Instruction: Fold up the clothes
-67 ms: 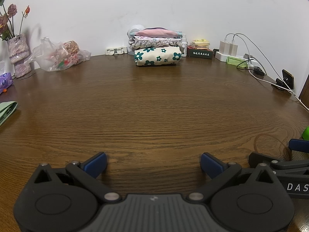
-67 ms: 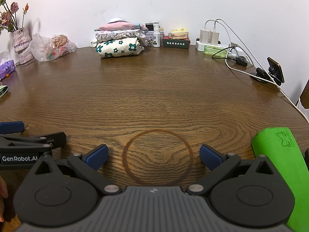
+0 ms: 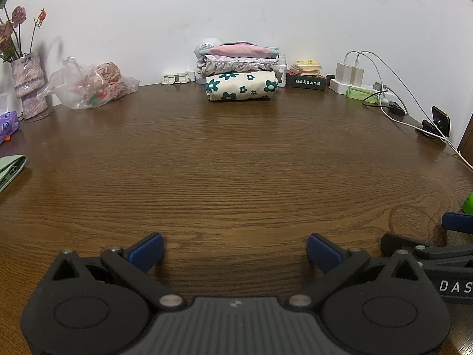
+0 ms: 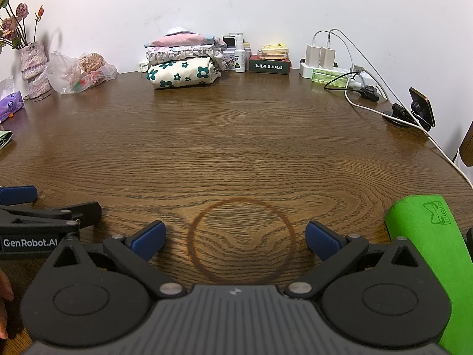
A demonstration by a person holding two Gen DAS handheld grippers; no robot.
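A big brown wooden bench [image 4: 236, 136] filled most of the view, with a white wall [image 4: 236, 0] behind it. At the far edge, against the wall, sat a stack of folded clothes [image 4: 184, 59], with a cream one with green flowers at the bottom. To the far left lay a clear plastic bag [image 4: 78, 72] and next to it a vase [image 4: 34, 68] with dried flowers. A bright green thing [image 4: 425, 254] lay at the near right. To the far right were a dark box [image 4: 269, 65], white chargers [image 4: 320, 56] with cords, and a small white bottle [image 4: 240, 56] beside the clothes. A dark ring mark [image 4: 242, 241] showed on the wood. The right hand-held gripper [image 4: 235, 238] was low over the ring mark, spread wide with nothing between its blue pads. The left hand-held gripper [image 3: 235, 250] was just to its left, also spread wide and empty over bare wood. Both were well apart from the clothes.
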